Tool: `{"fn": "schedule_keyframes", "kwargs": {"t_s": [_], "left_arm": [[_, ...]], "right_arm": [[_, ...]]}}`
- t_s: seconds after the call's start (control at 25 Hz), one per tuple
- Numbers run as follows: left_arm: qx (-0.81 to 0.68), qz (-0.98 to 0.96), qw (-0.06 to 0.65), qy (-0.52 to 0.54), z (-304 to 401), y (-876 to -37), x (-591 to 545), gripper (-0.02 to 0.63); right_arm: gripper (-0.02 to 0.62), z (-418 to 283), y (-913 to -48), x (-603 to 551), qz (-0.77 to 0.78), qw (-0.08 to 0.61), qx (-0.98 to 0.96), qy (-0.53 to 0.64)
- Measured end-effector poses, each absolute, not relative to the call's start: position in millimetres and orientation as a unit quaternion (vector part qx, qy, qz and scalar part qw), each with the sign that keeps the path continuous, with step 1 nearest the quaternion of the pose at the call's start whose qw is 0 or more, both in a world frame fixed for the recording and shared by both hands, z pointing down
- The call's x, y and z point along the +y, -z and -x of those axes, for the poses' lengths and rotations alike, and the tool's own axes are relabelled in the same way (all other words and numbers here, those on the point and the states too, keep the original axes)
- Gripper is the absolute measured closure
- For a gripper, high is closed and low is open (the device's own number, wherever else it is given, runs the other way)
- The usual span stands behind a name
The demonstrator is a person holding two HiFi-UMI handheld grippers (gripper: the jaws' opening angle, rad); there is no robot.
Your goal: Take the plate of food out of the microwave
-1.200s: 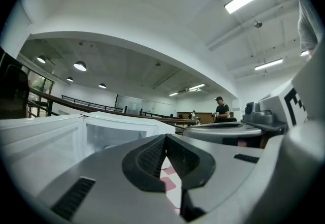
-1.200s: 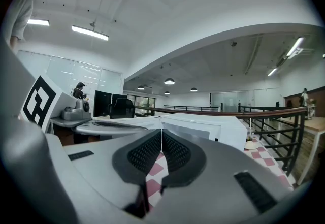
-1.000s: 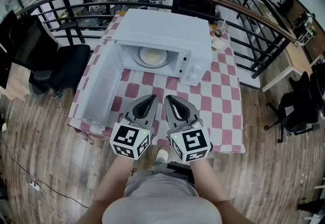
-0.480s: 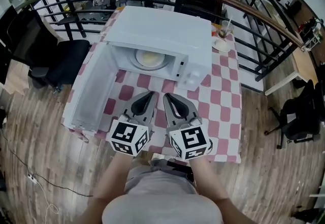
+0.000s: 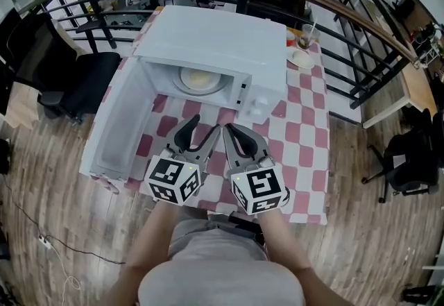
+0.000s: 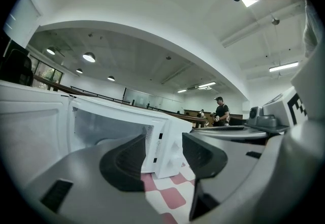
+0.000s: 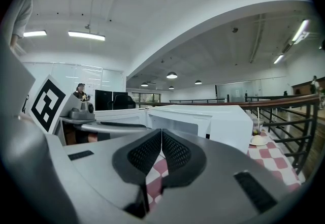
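Observation:
A white microwave (image 5: 215, 44) stands on the checked table with its door (image 5: 118, 128) swung wide open to the left. Inside it sits a plate of pale food (image 5: 199, 78) on the turntable. Both grippers hover side by side over the table's near part, in front of the oven's mouth and apart from it. My left gripper (image 5: 200, 125) has its jaws opening, with nothing between them; in the left gripper view (image 6: 163, 153) the microwave (image 6: 127, 134) shows through the gap. My right gripper (image 5: 229, 131) is shut and empty, its pads (image 7: 161, 151) touching.
A cup with a straw (image 5: 304, 37) and a small saucer (image 5: 301, 58) stand on the table (image 5: 305, 131) right of the microwave. A dark curved railing (image 5: 333, 3) runs behind the table. A black chair (image 5: 66, 82) is at the left, another (image 5: 409, 152) at the right.
The left gripper's jaws have spread apart; they were together in both earlier frames. Both grippers have moved slightly closer to the microwave. The right gripper stays shut.

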State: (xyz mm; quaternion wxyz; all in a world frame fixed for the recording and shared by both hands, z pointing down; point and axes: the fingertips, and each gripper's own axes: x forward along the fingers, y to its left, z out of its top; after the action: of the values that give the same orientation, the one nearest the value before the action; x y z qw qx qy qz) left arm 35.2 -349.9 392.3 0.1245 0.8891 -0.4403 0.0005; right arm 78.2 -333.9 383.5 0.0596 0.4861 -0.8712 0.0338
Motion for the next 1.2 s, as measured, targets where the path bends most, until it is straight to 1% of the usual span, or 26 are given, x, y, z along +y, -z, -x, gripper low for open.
{"fn": "schedule_keyframes", "kwargs": {"t_s": [0.08,0.36,0.88,1.08,1.2], "left_arm": [[-0.437,-0.889,0.136,0.004,-36.7,-396.6,-352.5,0.390],[-0.409,-0.898,0.161,-0.002,-42.8,-417.4,-365.3,0.391],[-0.397,-0.847,0.333,0.115,-25.4,-446.5,-410.8,0.391],[-0.400,-0.815,0.388,0.156,-18.0,-463.5,-425.0,0.391],[-0.413,-0.799,0.407,0.164,-13.9,-474.9,-433.3,0.391]], "right_arm": [[0.569,-79.8,-384.8,-336.8,-0.487,0.059,-0.870,-0.035],[0.569,-86.0,-390.9,-351.5,-0.496,0.060,-0.865,-0.046],[0.569,-77.3,-422.2,-370.5,-0.493,0.083,-0.863,-0.074],[0.569,-75.1,-429.3,-378.2,-0.495,0.088,-0.861,-0.078],[0.569,-74.1,-433.8,-381.4,-0.493,0.092,-0.861,-0.082]]}}
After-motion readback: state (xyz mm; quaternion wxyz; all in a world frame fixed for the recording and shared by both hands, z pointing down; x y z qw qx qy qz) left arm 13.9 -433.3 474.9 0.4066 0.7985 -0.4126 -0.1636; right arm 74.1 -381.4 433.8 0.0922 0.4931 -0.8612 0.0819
